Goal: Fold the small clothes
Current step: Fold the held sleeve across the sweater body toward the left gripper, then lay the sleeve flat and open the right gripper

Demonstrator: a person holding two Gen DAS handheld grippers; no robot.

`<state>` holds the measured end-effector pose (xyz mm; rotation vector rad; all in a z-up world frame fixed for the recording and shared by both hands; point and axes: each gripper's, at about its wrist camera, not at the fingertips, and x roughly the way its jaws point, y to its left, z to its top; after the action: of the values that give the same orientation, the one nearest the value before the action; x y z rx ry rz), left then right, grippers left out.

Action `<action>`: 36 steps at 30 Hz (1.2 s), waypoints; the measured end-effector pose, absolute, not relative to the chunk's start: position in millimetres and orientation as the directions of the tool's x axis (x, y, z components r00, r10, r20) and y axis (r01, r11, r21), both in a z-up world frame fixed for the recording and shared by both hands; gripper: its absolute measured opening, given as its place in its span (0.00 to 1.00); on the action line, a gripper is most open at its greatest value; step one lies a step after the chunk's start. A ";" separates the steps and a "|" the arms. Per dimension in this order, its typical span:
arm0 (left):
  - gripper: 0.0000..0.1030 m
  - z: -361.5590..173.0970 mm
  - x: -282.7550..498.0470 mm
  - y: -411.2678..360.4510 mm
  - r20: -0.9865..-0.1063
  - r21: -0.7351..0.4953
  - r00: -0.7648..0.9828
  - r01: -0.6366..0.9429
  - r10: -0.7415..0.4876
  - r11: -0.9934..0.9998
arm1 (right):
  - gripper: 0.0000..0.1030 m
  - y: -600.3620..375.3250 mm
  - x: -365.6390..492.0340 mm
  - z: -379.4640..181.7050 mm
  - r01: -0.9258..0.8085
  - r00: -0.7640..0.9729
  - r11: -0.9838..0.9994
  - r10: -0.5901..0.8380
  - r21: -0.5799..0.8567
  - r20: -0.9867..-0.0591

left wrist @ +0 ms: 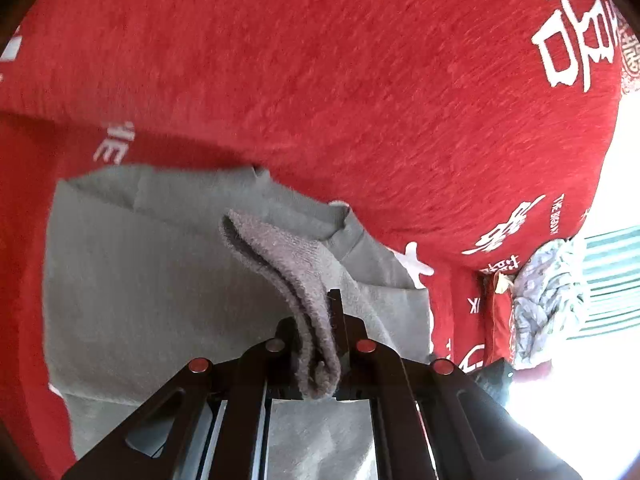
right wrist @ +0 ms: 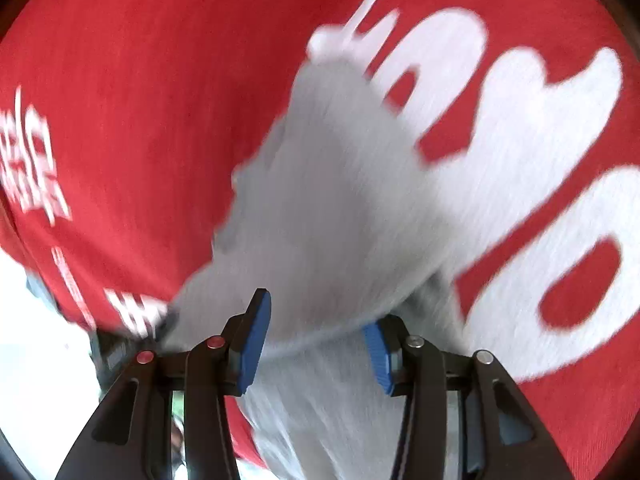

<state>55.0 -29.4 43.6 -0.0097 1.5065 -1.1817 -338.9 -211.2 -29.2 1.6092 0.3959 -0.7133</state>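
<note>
A small grey garment point(left wrist: 152, 276) lies spread on a red cover with white characters point(left wrist: 320, 60). My left gripper point(left wrist: 320, 332) is shut on a fold of the garment's fuzzy grey edge point(left wrist: 288, 264) and lifts it above the rest of the cloth. In the right wrist view the picture is blurred by motion. My right gripper point(right wrist: 316, 332) is open, its blue pads point(right wrist: 256, 340) apart, with the grey garment point(right wrist: 332, 200) lying between and ahead of them on the red cover point(right wrist: 140, 100).
A crumpled grey-white patterned cloth point(left wrist: 544, 300) lies at the right edge of the red cover. Beyond it are green-and-white stripes point(left wrist: 608, 272) and bright light. A dark object point(right wrist: 112, 348) sits by the cover's edge at lower left.
</note>
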 end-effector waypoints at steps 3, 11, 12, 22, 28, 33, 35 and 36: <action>0.07 36.0 59.5 -27.2 -0.750 -0.642 -0.332 0.575 -0.572 0.507 | 0.48 -224.7 -359.1 -16.6 0.609 0.738 -0.184 -0.227 0.772 -0.636; 0.07 -31.1 40.2 -0.1 -0.839 -0.539 -0.311 0.593 -0.447 0.599 | 0.40 -224.4 -367.4 -31.0 0.697 0.691 -0.118 -0.152 0.707 -0.707; 0.07 -30.3 41.5 1.4 -0.836 -0.544 -0.314 0.581 -0.450 0.605 | 0.40 -223.6 -368.4 -28.5 0.700 0.693 -0.110 -0.131 0.705 -0.709; 0.07 -2.5 47.9 -14.4 -0.853 -0.505 -0.273 0.641 -0.444 0.577 | 0.44 -269.1 -372.5 -6.2 0.747 0.663 0.008 -0.080 0.664 -0.744; 0.07 18.3 49.0 -25.9 -0.857 -0.481 -0.239 0.686 -0.456 0.545 | 0.10 -300.5 -323.4 -40.1 0.758 0.648 0.042 0.065 0.651 -0.759; 0.07 2.6 41.8 -26.2 -0.890 -0.424 -0.208 0.707 -0.406 0.567 | 0.08 -300.3 -308.1 -12.1 0.845 0.485 0.275 -0.031 0.460 -0.874; 0.07 -12.4 38.8 -17.2 -0.913 -0.386 -0.196 0.696 -0.357 0.605 | 0.08 -302.8 -311.2 -25.5 0.867 0.437 0.275 -0.021 0.415 -0.899; 0.07 -11.4 38.8 -10.8 -0.907 -0.397 -0.193 0.688 -0.374 0.608 | 0.08 -303.4 -313.8 -26.6 0.863 0.451 0.269 -0.028 0.428 -0.892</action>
<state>38.8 -10.8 -11.4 0.2792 1.4799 -0.9777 -313.8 -303.4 -26.6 1.1418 0.9198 -0.7310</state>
